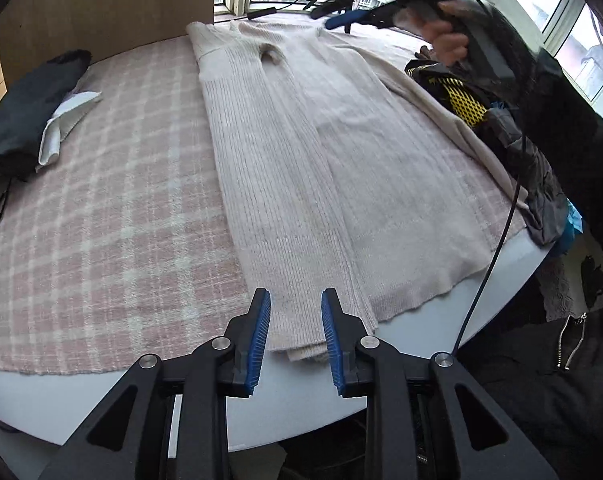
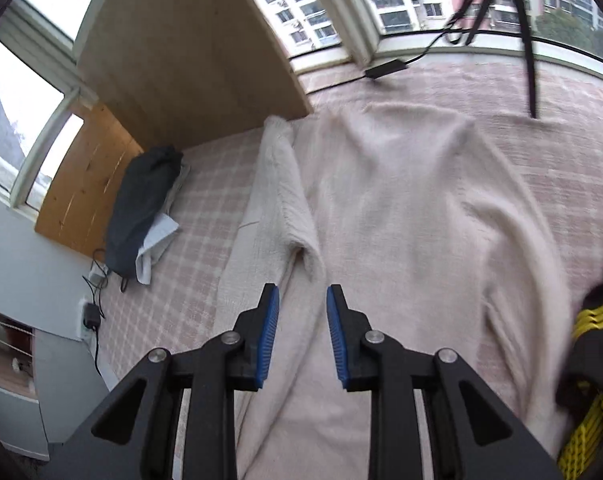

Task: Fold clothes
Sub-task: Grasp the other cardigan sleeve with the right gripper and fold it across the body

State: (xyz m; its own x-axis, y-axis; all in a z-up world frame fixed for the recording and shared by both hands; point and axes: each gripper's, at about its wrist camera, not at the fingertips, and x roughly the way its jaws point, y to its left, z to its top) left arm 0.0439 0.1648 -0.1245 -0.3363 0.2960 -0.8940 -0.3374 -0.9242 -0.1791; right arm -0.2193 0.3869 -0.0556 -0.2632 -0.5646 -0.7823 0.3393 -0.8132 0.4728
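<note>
A cream ribbed knit sweater (image 1: 321, 160) lies flat on a pink plaid blanket (image 1: 101, 200), its left side and sleeve folded inward over the body. My left gripper (image 1: 296, 300) is open and empty, just above the sweater's near hem at the bed's front edge. The right gripper (image 1: 341, 20) shows in the left wrist view, held high over the sweater's far end. In the right wrist view the right gripper (image 2: 302, 296) is open and empty, hovering above the sweater (image 2: 401, 220) near the folded sleeve (image 2: 281, 184).
A dark garment with white cloth (image 1: 29, 112) lies at the blanket's left. A black and yellow jacket pile (image 1: 493, 120) sits at the right edge. A wooden board (image 2: 181, 48) and windows stand behind. A black cable (image 1: 493, 240) hangs at the right.
</note>
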